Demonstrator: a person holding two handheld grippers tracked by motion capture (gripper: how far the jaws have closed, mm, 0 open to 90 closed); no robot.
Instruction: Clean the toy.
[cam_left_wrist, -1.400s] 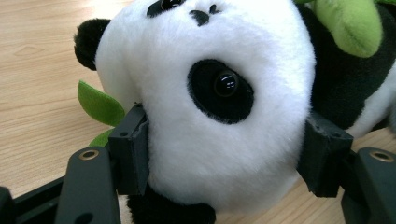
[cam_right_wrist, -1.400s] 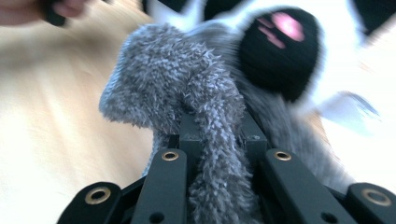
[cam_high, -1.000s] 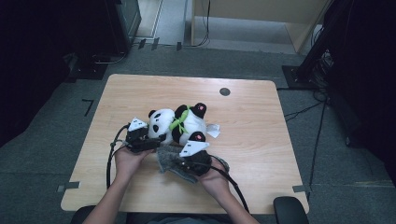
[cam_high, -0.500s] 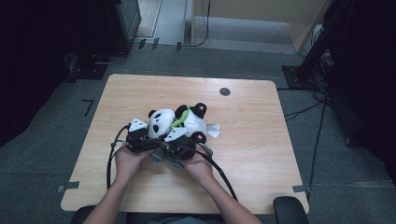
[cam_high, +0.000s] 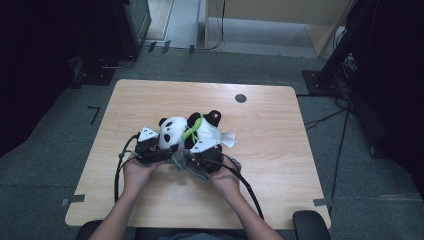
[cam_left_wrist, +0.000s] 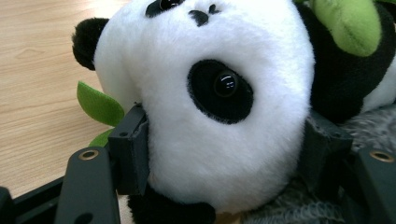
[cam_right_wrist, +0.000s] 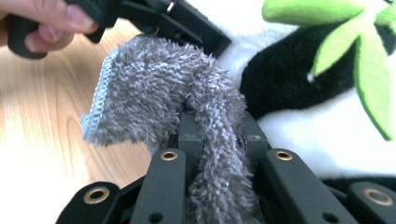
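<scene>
Left gripper (cam_left_wrist: 224, 154) clamps the panda toy's (cam_left_wrist: 210, 102) head; right gripper (cam_right_wrist: 212, 140) pinches a grey cloth (cam_right_wrist: 154, 102) just beside it. The panda lies lengthwise across both grippers, head toward the left one. Its underside is hidden.

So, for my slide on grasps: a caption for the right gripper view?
Right hand-held gripper pinches a grey fuzzy cloth beside a plush panda on the wooden table.

right claw (cam_high: 196, 156) | shifted left with grey cloth (cam_high: 186, 162) | now against panda (cam_high: 187, 131)
</scene>
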